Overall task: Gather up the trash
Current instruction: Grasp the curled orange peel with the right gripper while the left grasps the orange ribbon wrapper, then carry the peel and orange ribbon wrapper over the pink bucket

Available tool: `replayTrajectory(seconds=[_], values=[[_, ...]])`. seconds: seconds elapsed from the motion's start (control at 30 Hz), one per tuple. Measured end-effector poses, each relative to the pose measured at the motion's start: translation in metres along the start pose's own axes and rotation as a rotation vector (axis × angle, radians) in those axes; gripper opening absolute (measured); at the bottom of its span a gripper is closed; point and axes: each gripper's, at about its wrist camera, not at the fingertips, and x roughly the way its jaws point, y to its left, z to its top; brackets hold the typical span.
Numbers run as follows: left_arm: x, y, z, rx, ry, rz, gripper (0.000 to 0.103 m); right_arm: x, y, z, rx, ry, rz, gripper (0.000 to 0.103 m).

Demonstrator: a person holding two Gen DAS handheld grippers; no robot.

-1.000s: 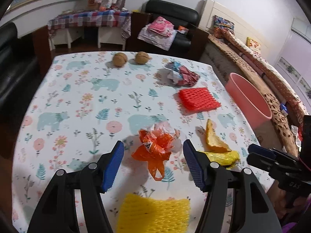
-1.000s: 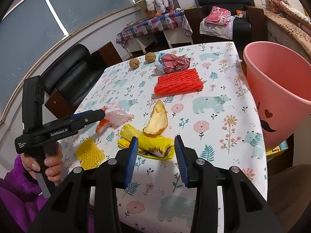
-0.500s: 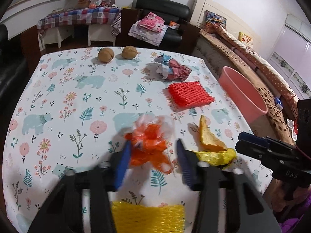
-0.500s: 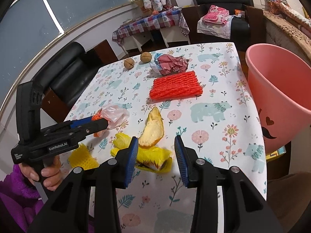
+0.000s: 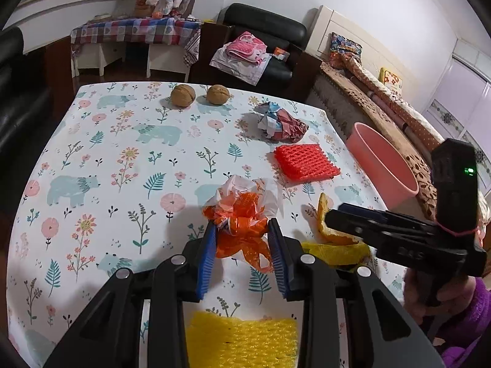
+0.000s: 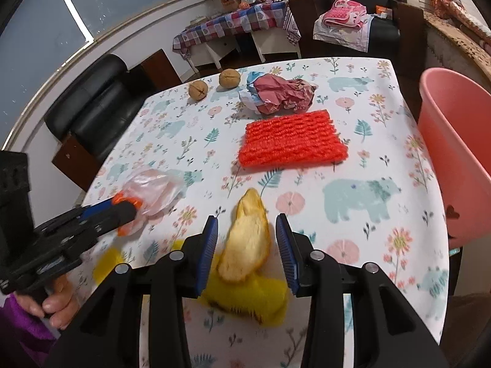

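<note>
The orange bag (image 5: 242, 224) sits pinched between the left claw (image 5: 241, 245) pads, whose jaws have just been closing. The right claw (image 6: 247, 245) stands part open astride the peel (image 6: 245, 245), untouched, on the worktop (image 6: 353, 159). Red net (image 6: 291, 144) lies beyond; pink bin (image 6: 454, 153) to its right.

The left gripper (image 5: 241, 240), tilted down at the table, has just been closing and its blue pads now pinch crumpled orange plastic, while the right gripper (image 6: 247, 247), likewise tilted down, stands partly open, gripping nothing

Home living room: black sofa (image 5: 264, 30), bed (image 5: 383, 92), floral-cloth table (image 5: 122, 159)
</note>
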Motion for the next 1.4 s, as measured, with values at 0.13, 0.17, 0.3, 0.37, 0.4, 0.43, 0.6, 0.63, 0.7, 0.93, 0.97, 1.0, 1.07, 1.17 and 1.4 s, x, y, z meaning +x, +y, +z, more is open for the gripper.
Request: replayTrajectory(seconds=[0.13,0.17,0.3,0.37,0.4,0.43,0.6,0.63,0.7,0.93,0.97,1.0,1.07,1.17,1.4], values=[[-0.001,0.001,-0.001,-0.005,-0.002,0.003,0.032,0.011,0.003,0.003,-0.015,0.016,-0.014,0.040],[-0.001,0.001,0.000,-0.005,-0.001,0.005,0.032,0.012,0.004,0.003,-0.023,0.013,-0.021,0.040],[-0.003,0.000,0.000,-0.003,-0.004,0.010,0.032,0.013,0.004,0.004,-0.032,-0.002,-0.020,0.038],[-0.004,-0.001,0.001,-0.003,-0.005,0.011,0.032,0.012,0.001,0.004,-0.030,-0.004,-0.020,0.024],[-0.004,-0.002,0.002,-0.003,-0.006,0.012,0.032,0.012,-0.001,0.004,-0.026,-0.005,-0.020,0.024],[-0.004,-0.002,0.002,-0.003,-0.006,0.013,0.032,0.010,-0.003,0.004,-0.021,-0.010,-0.018,0.023],[-0.005,-0.009,0.006,0.006,-0.006,0.014,0.032,-0.006,-0.009,0.003,-0.008,-0.066,-0.002,0.020],[-0.006,-0.011,0.007,0.009,-0.008,0.012,0.032,-0.010,-0.011,0.004,-0.002,-0.078,0.001,0.020],[-0.007,-0.016,0.011,0.020,-0.014,0.008,0.032,-0.019,-0.015,0.005,0.014,-0.106,0.006,0.020],[-0.008,-0.046,0.029,0.069,-0.043,-0.031,0.032,-0.061,-0.041,0.015,0.088,-0.236,-0.003,0.020],[-0.007,-0.051,0.031,0.077,-0.045,-0.040,0.032,-0.068,-0.046,0.016,0.097,-0.259,-0.013,0.020],[-0.006,-0.058,0.034,0.086,-0.047,-0.052,0.032,-0.074,-0.052,0.016,0.105,-0.277,-0.022,0.020],[-0.004,-0.072,0.040,0.104,-0.052,-0.073,0.032,-0.083,-0.059,0.017,0.119,-0.306,-0.038,0.020],[0.000,-0.090,0.047,0.130,-0.058,-0.099,0.032,-0.100,-0.081,0.018,0.157,-0.357,-0.070,0.020],[0.019,-0.144,0.070,0.193,-0.071,-0.158,0.033,-0.124,-0.132,0.018,0.256,-0.431,-0.130,0.020]])
